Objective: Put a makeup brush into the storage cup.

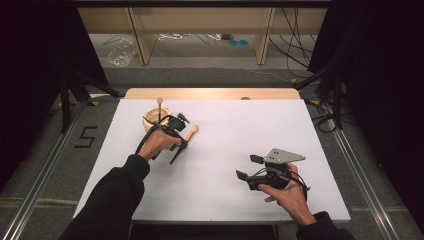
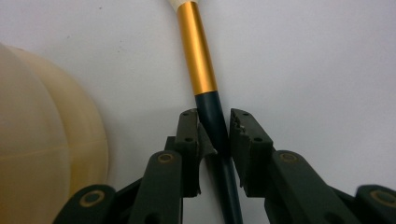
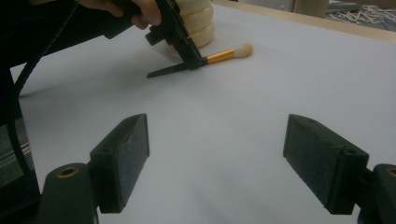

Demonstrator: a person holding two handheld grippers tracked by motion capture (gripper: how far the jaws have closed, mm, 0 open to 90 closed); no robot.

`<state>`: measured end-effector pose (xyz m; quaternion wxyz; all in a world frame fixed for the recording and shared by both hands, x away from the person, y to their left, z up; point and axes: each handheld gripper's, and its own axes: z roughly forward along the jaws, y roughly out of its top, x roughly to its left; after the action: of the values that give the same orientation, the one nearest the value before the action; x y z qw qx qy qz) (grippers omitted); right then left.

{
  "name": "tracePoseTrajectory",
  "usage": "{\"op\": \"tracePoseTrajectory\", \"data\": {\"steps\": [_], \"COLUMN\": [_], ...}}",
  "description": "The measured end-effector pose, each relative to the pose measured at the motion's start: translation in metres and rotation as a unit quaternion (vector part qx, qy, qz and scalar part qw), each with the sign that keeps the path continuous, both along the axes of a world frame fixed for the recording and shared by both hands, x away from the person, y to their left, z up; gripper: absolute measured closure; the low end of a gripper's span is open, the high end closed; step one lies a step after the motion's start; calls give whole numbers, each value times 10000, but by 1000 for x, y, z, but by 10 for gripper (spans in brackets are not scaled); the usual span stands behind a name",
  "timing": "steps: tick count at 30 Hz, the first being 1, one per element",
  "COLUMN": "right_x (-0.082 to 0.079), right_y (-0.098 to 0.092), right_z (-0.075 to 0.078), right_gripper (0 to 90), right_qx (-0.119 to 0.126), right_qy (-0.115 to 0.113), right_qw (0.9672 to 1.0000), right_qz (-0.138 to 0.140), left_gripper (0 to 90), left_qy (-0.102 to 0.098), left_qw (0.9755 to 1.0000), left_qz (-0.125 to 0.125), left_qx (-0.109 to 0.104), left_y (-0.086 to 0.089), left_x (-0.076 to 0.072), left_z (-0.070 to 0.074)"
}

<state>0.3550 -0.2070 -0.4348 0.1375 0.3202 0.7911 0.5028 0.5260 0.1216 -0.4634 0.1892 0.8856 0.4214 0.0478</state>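
A makeup brush with a gold ferrule, black handle and pale tuft lies on the white table, right of a cream round holder. My left gripper reaches down over it, and in the left gripper view its jaws pinch the black handle just below the gold ferrule. The right gripper view shows this brush flat on the table under the left gripper. My right gripper rests near the front right, open and holding nothing, its pads wide apart.
A second brush stands upright in the holder. A wooden strip borders the table's far edge. Behind it are shelf legs and cables on the floor. Black curtains hang at both sides.
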Motion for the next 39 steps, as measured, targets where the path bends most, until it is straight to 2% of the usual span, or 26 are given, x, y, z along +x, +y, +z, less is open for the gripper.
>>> {"op": "tracePoseTrajectory", "data": {"steps": [1,3,4,5,9,12,13,16,18,21,22,24,28,29,32,35,36,37,39], "right_x": [0,0,0,0,0,0,0,0,0,0,0,0,0,0,-1,0,0,0,-1], "right_y": [0,0,0,0,0,0,0,0,0,0,0,1,1,2,1,1,2,1,1], "right_z": [0,0,0,0,0,0,0,0,0,0,0,0,0,-1,0,0,-1,0,0], "right_gripper": [236,236,236,236,236,236,237,237,237,237,237,237,237,237,237,237,237,237,237], "right_qx": [0,0,-3,-1,1,0,3,3,3,0,1,8,12,82,11,12,84,25,12], "right_qy": [-3,-3,-5,0,-4,-1,1,0,1,-1,1,16,20,-25,12,12,-24,15,11], "right_qw": [10000,10000,10000,10000,10000,10000,10000,10000,10000,10000,10000,10000,10000,10000,10000,10000,10000,10000,10000], "right_qz": [1,1,1,1,5,6,4,9,7,9,8,11,12,18,2,2,13,15,3], "left_gripper": [734,738,741,746,770,775,776,778,777,777,777,776,775,775,775,777,779,780,780], "left_qy": [60,73,23,30,89,106,126,163,202,234,318,234,209,217,225,217,217,228,232], "left_qw": [9999,10000,9998,9995,9988,9972,9976,9966,9952,9950,9957,9944,9948,9948,9946,9941,9939,9936,9922], "left_qz": [102,40,-150,-220,-335,-507,-474,-544,-655,-649,-533,-715,-669,-670,-691,-737,-753,-776,-878], "left_qx": [-48,23,161,207,350,530,496,595,698,724,690,738,734,732,739,764,773,786,854], "left_y": [-1,-2,-2,-2,-5,-6,-7,-9,-8,-8,-8,-7,-9,-9,-9,-9,-9,-9,-9], "left_x": [-1,0,2,3,5,7,6,6,7,7,5,8,7,7,7,7,7,8,8], "left_z": [0,0,1,2,3,4,4,4,5,5,5,5,5,5,5,5,5,5,6]}}
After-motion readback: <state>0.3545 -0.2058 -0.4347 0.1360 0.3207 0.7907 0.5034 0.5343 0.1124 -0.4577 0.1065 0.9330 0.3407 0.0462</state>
